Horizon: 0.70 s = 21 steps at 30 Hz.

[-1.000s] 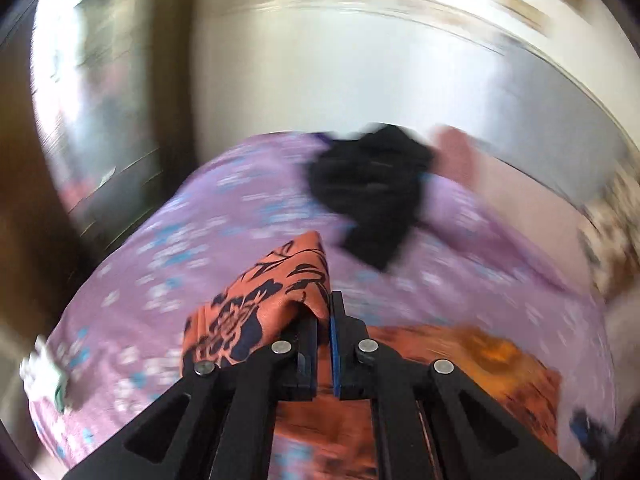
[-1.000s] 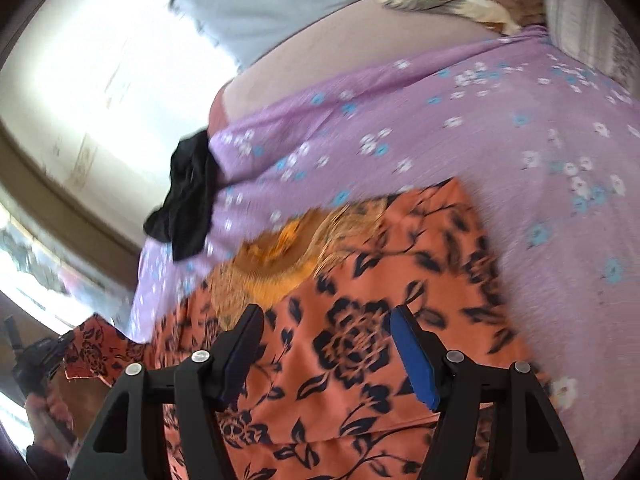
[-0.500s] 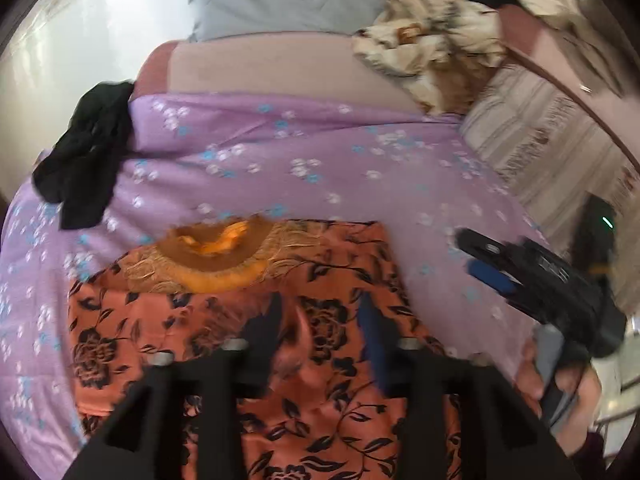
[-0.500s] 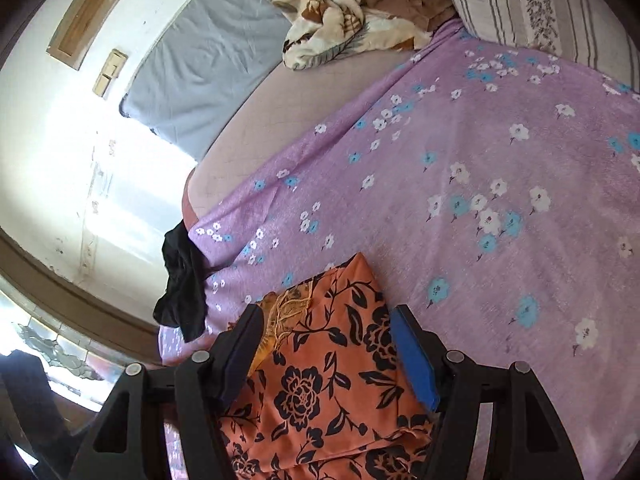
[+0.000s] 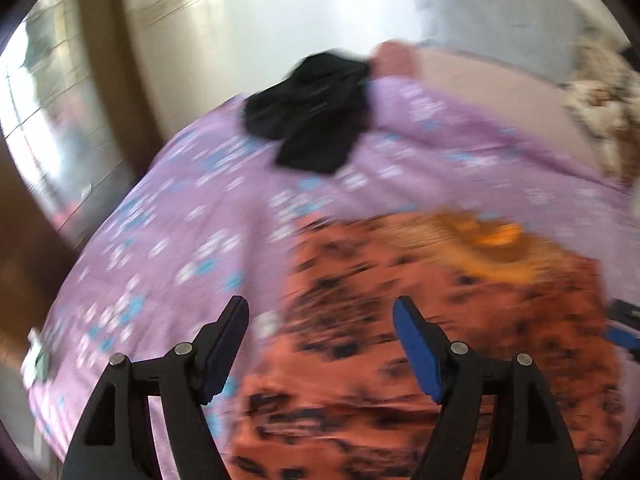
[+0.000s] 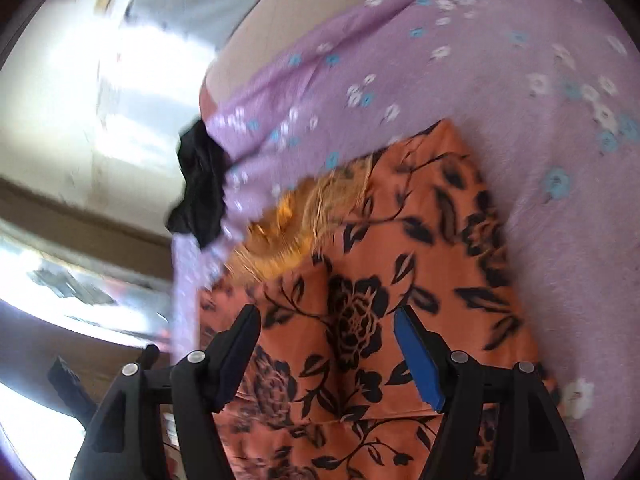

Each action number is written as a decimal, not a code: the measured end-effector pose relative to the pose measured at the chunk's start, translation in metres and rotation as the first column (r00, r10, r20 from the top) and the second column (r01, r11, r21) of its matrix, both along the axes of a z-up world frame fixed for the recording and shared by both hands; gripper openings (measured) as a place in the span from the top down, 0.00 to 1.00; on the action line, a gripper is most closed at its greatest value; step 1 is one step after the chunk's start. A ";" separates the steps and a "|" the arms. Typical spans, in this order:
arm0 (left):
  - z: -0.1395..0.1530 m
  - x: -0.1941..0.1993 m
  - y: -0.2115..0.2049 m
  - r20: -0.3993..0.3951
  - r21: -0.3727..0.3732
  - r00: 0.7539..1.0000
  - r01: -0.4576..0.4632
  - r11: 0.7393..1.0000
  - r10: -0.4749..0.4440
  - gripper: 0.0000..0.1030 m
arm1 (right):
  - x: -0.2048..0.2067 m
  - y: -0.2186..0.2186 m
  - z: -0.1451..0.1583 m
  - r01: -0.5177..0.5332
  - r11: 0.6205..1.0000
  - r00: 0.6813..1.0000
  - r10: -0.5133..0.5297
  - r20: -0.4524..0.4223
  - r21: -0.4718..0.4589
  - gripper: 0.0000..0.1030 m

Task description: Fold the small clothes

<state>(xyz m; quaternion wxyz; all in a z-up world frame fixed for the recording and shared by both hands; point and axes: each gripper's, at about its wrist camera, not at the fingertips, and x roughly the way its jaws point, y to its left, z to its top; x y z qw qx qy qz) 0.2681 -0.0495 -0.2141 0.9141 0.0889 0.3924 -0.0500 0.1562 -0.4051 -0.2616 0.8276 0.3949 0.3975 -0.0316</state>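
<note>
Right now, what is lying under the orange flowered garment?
The orange flowered garment lies flat on a purple flowered sheet, which shows all around it. What is beneath the sheet there is covered and cannot be seen.

Floral garment (image 6: 380, 300) lies on bedsheet (image 6: 520, 80), dark cloth (image 5: 312, 112) beyond it

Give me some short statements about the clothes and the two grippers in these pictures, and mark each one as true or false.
1. The orange floral garment lies on a purple flowered sheet. True.
2. The black cloth lies on top of the orange garment. False: it lies apart, near the sheet's edge.
3. The left gripper clamps orange fabric. False: its jaws are opening, gripping nothing.
4. The right gripper hangs over the orange garment without gripping it. True.
</note>
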 end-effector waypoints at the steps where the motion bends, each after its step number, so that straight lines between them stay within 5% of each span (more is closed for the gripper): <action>1: -0.009 0.003 0.008 0.002 0.019 0.999 -0.036 0.999 0.036 0.27 | 0.004 0.014 0.006 -0.025 0.997 1.000 0.025 0.003 -0.067 0.29; 6: -0.039 0.028 0.027 -0.080 0.093 0.990 -0.111 0.989 0.119 0.27 | 0.013 0.089 0.033 -0.141 0.916 0.983 0.175 0.058 -0.375 0.29; 11: -0.050 0.028 0.010 -0.085 0.156 0.992 -0.075 0.985 0.089 0.27 | 0.029 0.132 0.018 -0.195 0.866 0.974 0.225 0.010 -0.461 0.29; 15: -0.062 0.025 0.002 -0.127 0.168 0.991 -0.024 0.985 0.046 0.27 | 0.044 0.161 -0.014 -0.260 0.784 0.965 0.222 -0.137 -0.563 0.28; 17: -0.064 0.024 -0.001 -0.113 0.186 0.993 -0.013 0.982 0.035 0.27 | 0.042 0.159 -0.024 -0.268 0.760 0.963 0.213 -0.162 -0.592 0.32; 19: -0.064 0.024 -0.002 -0.110 0.188 0.994 -0.009 0.982 0.030 0.27 | 0.034 0.141 -0.017 -0.229 0.791 0.973 0.186 -0.134 -0.568 0.60; 21: -0.063 0.025 0.000 -0.119 0.167 0.992 -0.016 0.986 0.036 0.27 | 0.026 0.111 -0.005 -0.149 0.829 0.988 0.105 -0.110 -0.540 0.70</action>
